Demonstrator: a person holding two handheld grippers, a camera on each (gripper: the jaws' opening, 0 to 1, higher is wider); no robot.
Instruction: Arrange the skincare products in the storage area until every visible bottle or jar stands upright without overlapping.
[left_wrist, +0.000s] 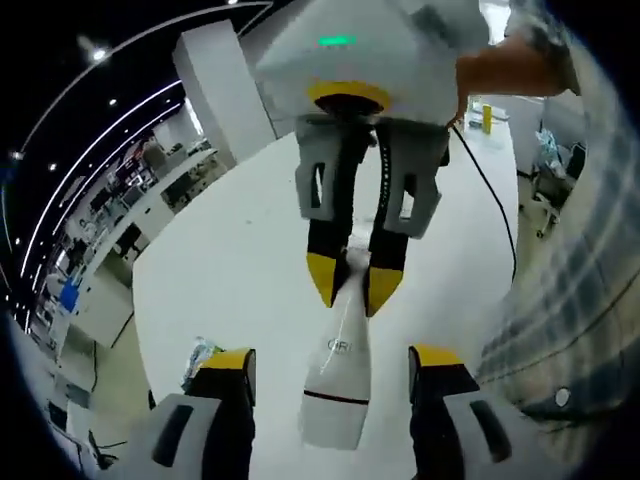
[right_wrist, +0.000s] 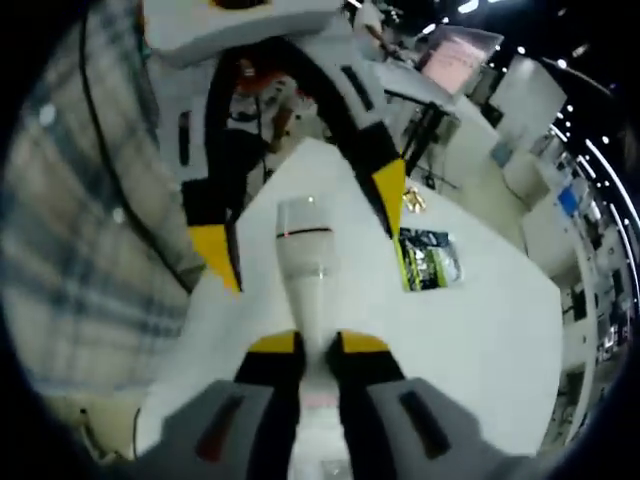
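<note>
Right gripper (left_wrist: 355, 285) pinches the white bottle (left_wrist: 338, 375) by its narrow end, offering it; left gripper (left_wrist: 335, 375) gapes wide around the base.

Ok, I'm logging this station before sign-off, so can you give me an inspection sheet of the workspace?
Surface: white table, mostly bare.
Job's things: one white bottle with a dark band, held off the table by its narrow end.
Clutter: green and black packet lying flat on the table.
Grippers: right gripper shut on the bottle; left gripper open, its jaws either side of the bottle's wide end.
Cables: black cable running across the table.
Surroundings: open office with desks and ceiling light strips; a person's plaid sleeve.
</note>
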